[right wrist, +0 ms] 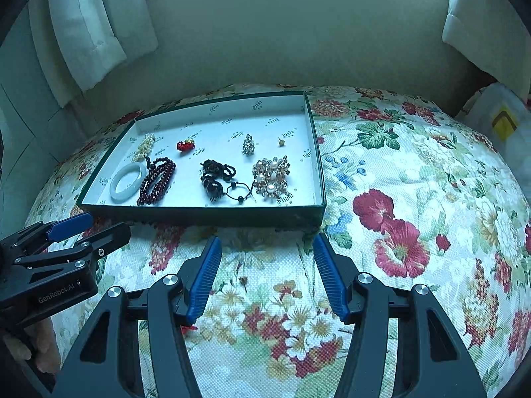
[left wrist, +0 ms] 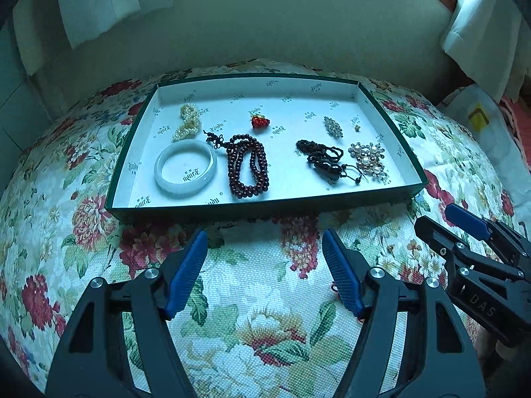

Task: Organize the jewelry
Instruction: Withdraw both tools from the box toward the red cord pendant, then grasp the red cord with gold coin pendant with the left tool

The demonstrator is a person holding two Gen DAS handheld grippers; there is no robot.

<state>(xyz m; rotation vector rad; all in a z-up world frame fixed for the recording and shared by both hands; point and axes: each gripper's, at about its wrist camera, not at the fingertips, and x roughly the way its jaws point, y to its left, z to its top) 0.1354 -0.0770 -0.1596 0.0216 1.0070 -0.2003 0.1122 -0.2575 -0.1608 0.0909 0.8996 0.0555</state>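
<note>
A shallow green tray [left wrist: 406, 152] [right wrist: 318, 165] with a white printed lining holds the jewelry. In it lie a white jade bangle [left wrist: 185, 168] [right wrist: 127, 181], a dark red bead string [left wrist: 247, 169] [right wrist: 156, 182], a pearl piece [left wrist: 187, 122] [right wrist: 144, 147], a red charm [left wrist: 260, 121] [right wrist: 185, 145], a black cord necklace [left wrist: 323, 159] [right wrist: 217, 175], a pearl brooch [left wrist: 368, 161] [right wrist: 271, 177], a crystal brooch [left wrist: 333, 126] [right wrist: 248, 144] and a tiny stud [left wrist: 357, 128] [right wrist: 281, 142]. A small earring [right wrist: 244, 280] lies on the cloth between my right fingers. My left gripper [left wrist: 265, 272] and right gripper [right wrist: 267, 275] are open and empty, in front of the tray.
The tray sits on a flowered cloth [left wrist: 252, 331] [right wrist: 415, 199] over a rounded surface. A padded wall [left wrist: 265, 26] rises behind. White curtains [left wrist: 96, 0] [right wrist: 481, 16] hang at both sides. A plastic bag [left wrist: 481, 119] [right wrist: 497, 116] lies at the far right.
</note>
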